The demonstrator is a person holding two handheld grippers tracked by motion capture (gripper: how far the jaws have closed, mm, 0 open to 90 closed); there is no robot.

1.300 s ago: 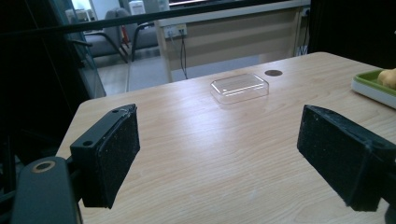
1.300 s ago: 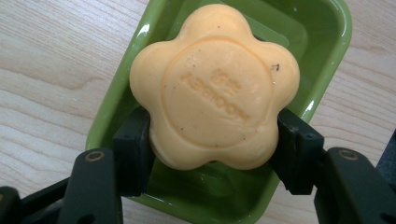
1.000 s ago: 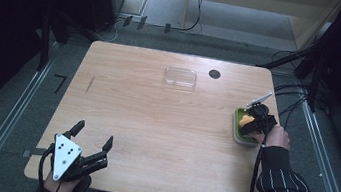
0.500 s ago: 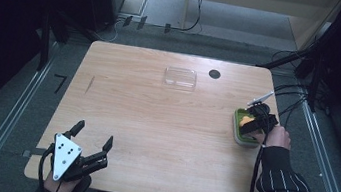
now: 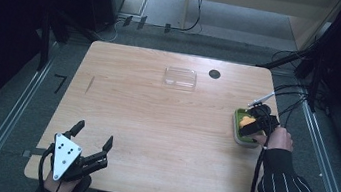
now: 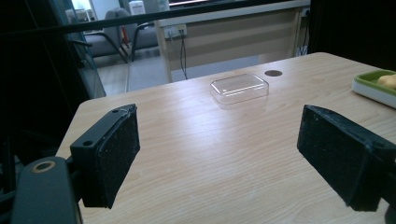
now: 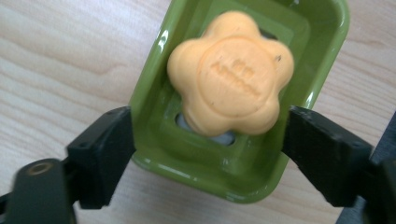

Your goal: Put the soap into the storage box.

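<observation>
Jaws of right gripper (image 7: 205,158) just opened, straddling green soap dish (image 7: 154,121) at right edge of surface (image 5: 164,125), orange soap (image 7: 231,91) inside. Left gripper (image 5: 93,147) agape, empty. Risk: catching the rim on withdrawal, tipping dish over edge.

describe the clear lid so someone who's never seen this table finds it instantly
Start at the wooden table and look to its far edge, just left of the small dark round hole. The clear lid lies there by itself, a shallow see-through rectangle with rounded corners. The green dish at the right edge is opaque and holds an orange soap.
</observation>
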